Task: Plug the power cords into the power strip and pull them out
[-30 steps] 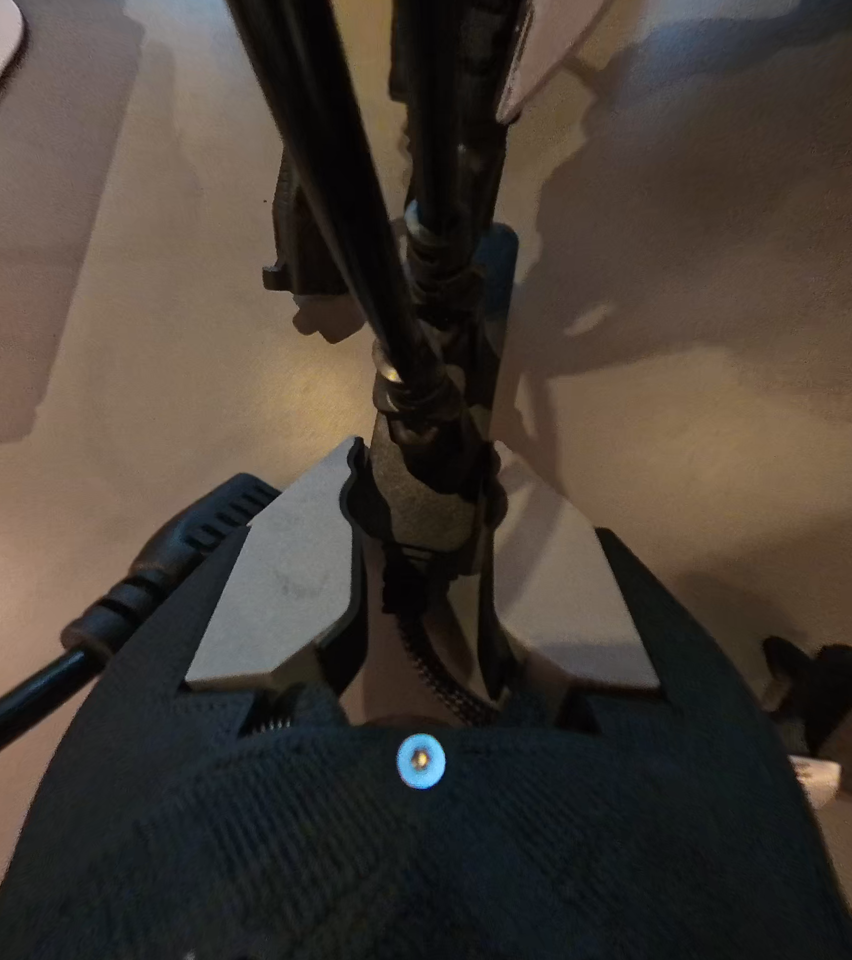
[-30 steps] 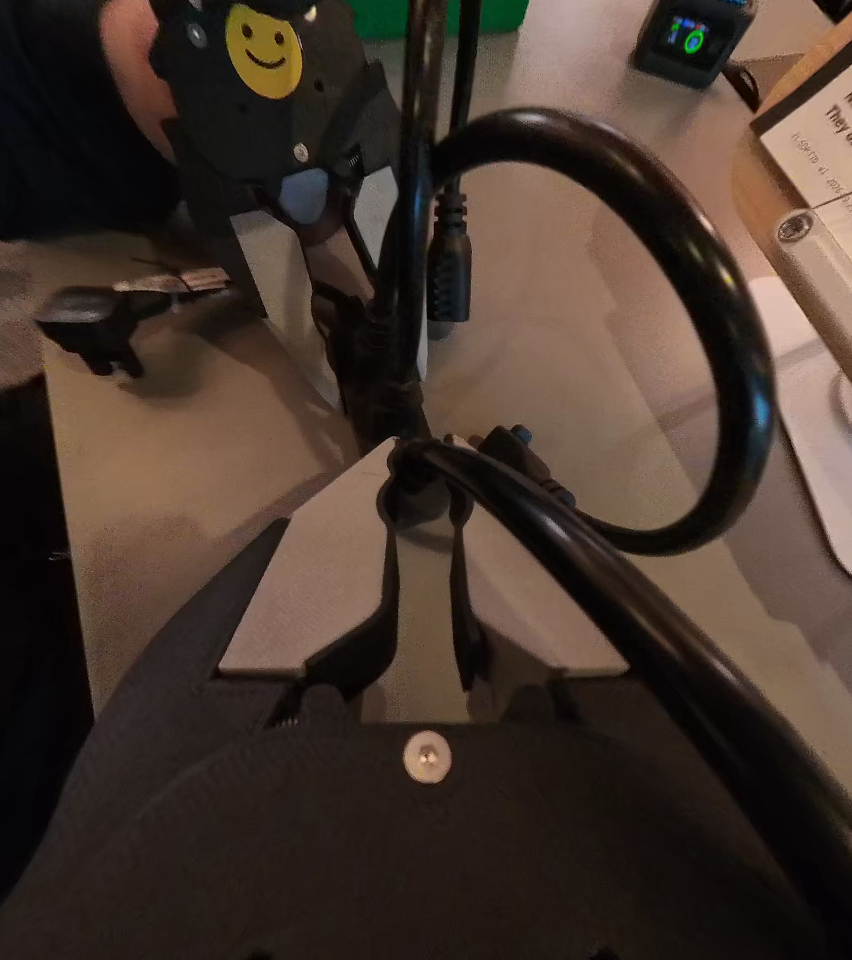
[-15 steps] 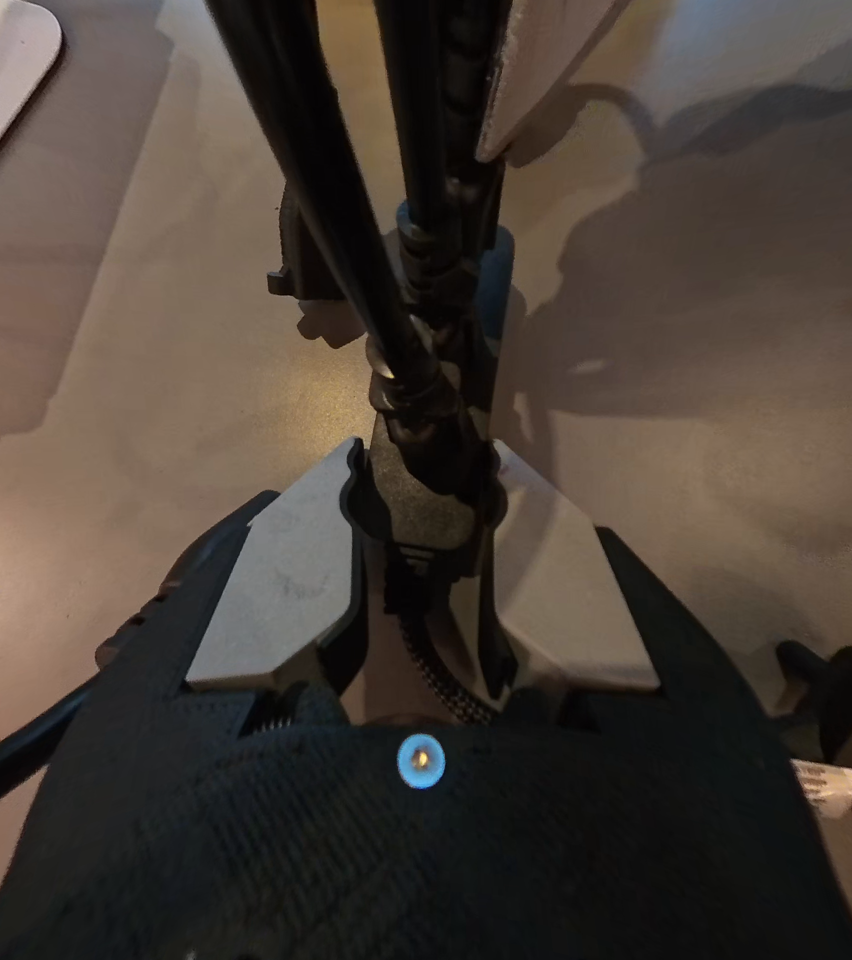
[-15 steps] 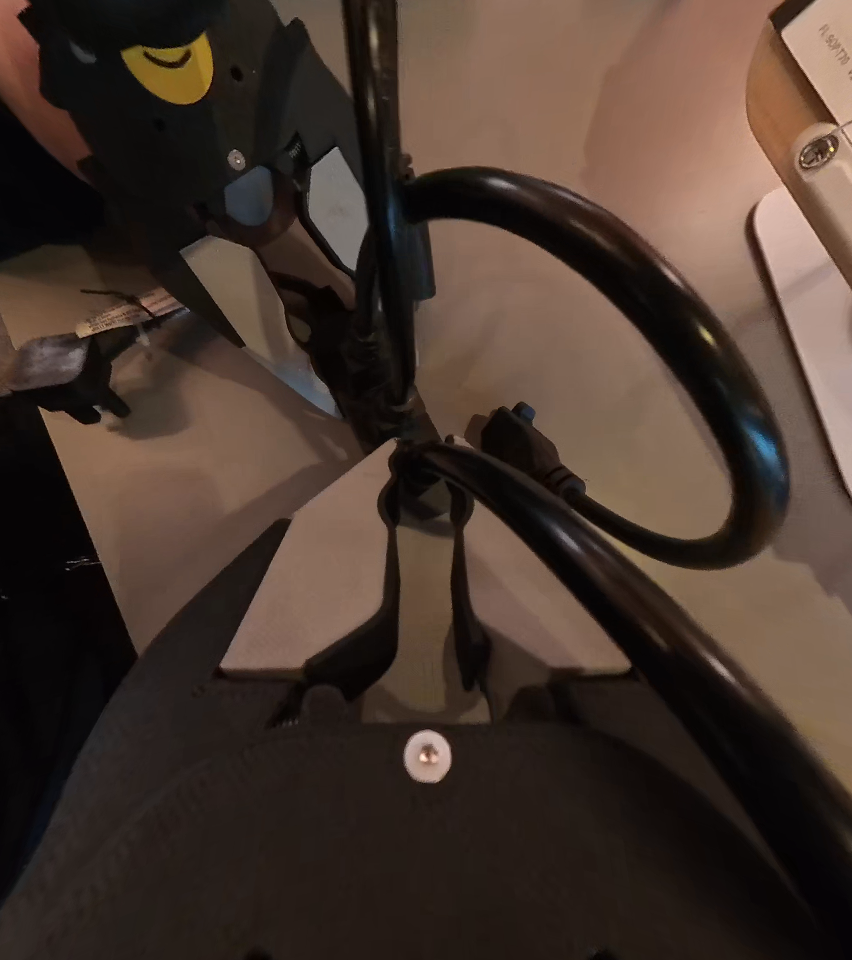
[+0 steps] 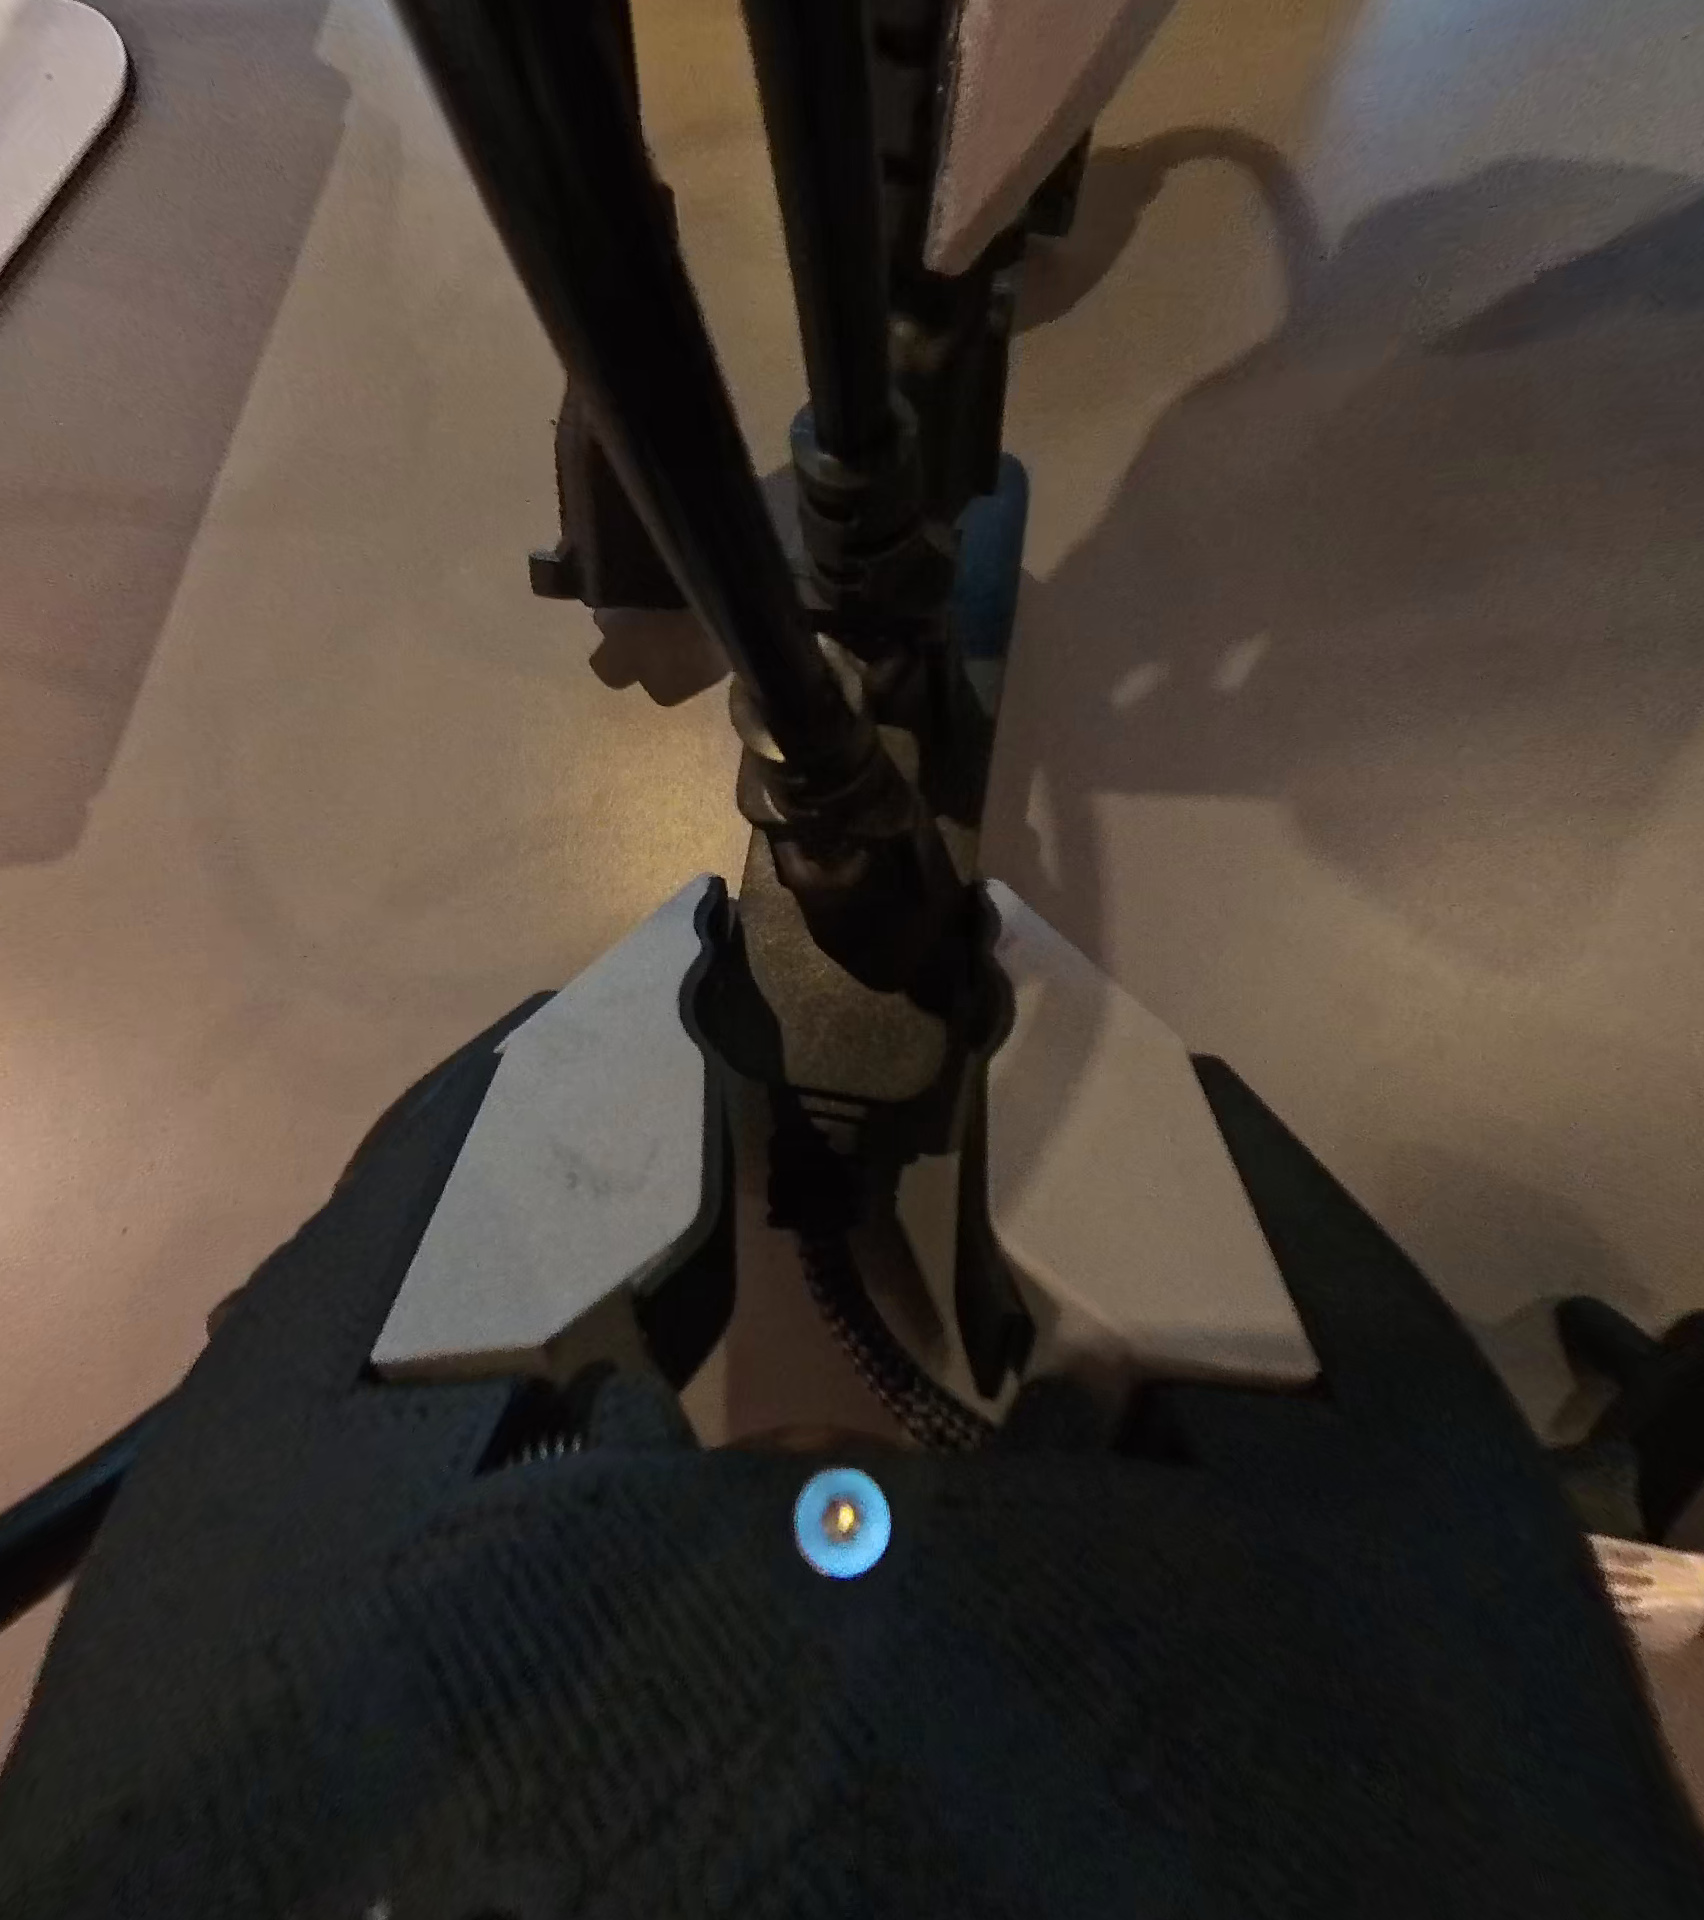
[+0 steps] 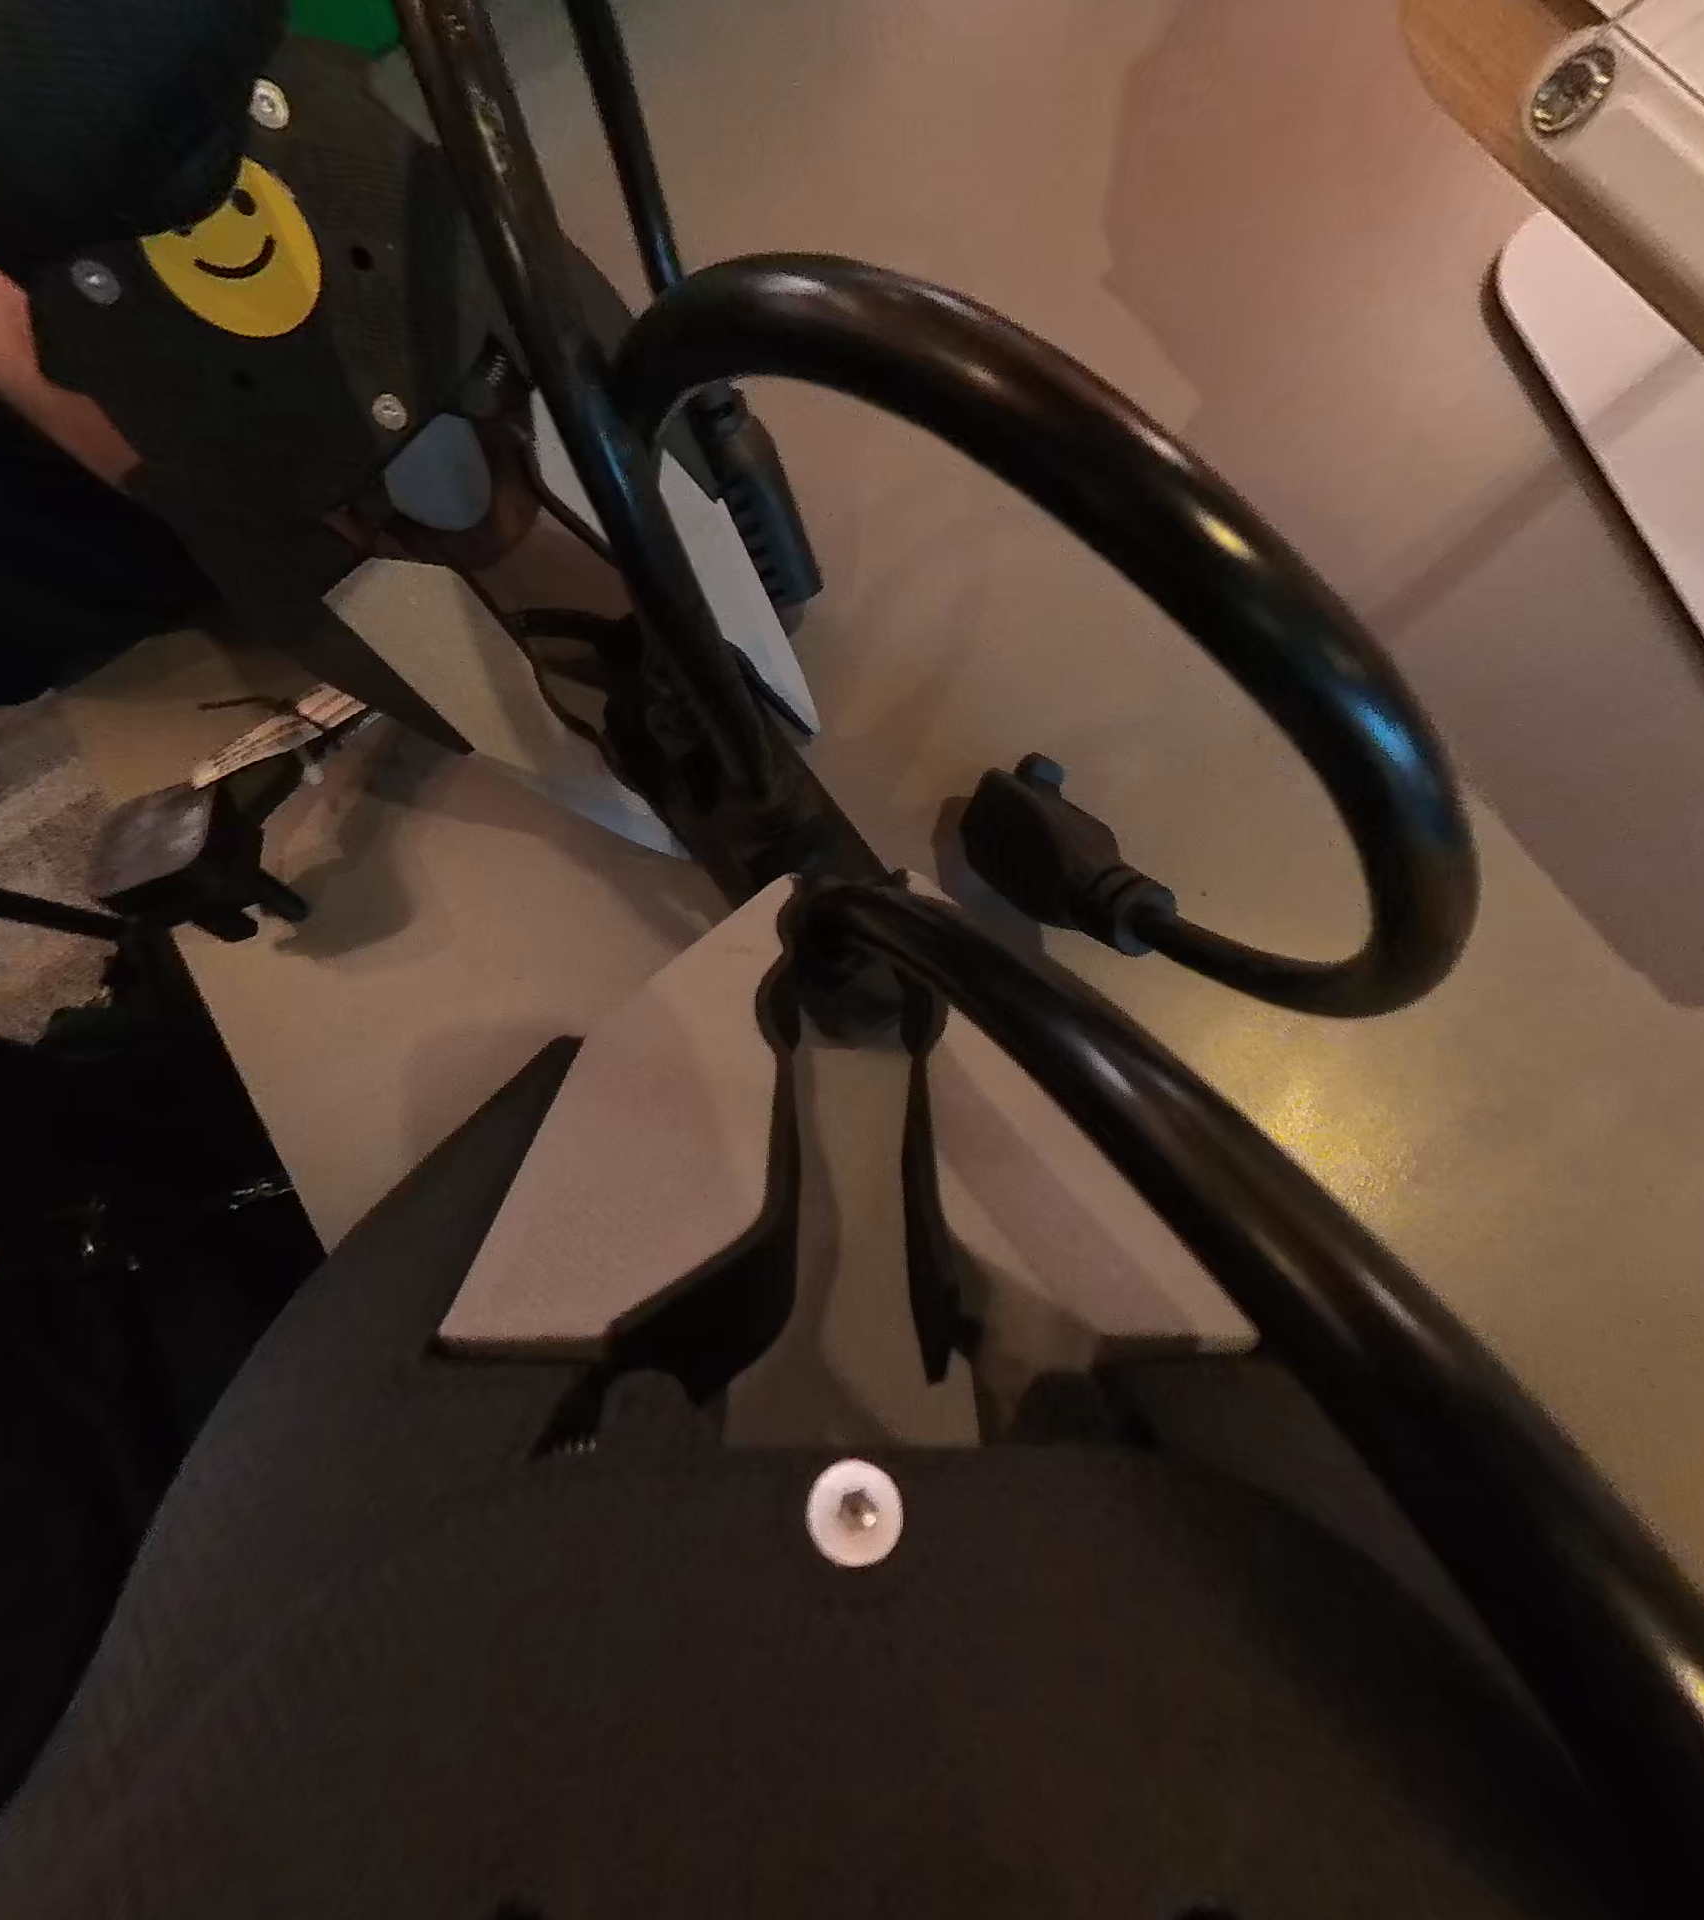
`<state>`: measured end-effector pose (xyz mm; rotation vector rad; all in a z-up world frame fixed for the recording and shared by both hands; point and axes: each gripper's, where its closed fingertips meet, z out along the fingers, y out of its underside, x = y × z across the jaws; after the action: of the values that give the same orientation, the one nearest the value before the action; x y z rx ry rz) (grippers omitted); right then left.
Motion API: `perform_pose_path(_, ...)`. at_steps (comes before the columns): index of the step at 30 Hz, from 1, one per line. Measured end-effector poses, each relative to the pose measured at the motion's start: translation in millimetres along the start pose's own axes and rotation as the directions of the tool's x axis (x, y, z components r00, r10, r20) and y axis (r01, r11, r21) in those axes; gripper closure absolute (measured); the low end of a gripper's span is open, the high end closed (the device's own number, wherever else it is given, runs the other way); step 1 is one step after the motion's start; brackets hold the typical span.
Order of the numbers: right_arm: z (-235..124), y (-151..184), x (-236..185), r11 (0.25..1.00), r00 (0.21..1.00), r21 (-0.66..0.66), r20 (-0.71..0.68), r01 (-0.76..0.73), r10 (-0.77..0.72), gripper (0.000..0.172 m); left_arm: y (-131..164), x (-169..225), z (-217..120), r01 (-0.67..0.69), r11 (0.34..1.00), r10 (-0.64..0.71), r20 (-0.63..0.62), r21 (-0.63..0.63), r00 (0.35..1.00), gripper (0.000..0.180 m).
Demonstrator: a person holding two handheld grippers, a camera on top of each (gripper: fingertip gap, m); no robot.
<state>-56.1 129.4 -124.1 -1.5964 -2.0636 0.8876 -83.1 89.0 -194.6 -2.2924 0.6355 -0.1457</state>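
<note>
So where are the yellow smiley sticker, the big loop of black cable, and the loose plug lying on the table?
yellow smiley sticker (image 6: 233, 249), right wrist view, centre of its face.
loop of black cable (image 6: 1243, 582), right wrist view, upper right of the curve.
loose plug (image 6: 1045, 842), right wrist view, middle of its body.

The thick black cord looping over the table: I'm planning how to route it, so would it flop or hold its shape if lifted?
The thick black cord probably stays springy: it holds a wide arch above the table. Its glossy jacket may slide between pads. Its plug would likely drag or swing behind.
</note>
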Motion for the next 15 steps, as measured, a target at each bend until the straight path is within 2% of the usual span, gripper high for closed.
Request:
perform_pose_path(4,3.6,4.7,1.1,1.000,0.999,-0.028,-0.054,-0.006,0.005,0.160,-2.2,1.3,2.0,0.000,1.000,0.000,0.020,-0.005,1.000,0.138)
perform_pose_path(10,7.4,1.5,2.2,0.999,0.998,-0.037,-0.052,0.018,-0.020,0.160,-1.8,1.2,1.8,0.004,1.000,-0.004,0.025,-0.007,1.000,0.138)
perform_pose_path(15,8.5,1.3,-3.7,0.982,0.986,-0.098,-0.035,0.160,-0.164,0.160,1.1,3.1,-1.1,-0.006,1.000,0.006,-0.005,-0.010,1.000,0.137)
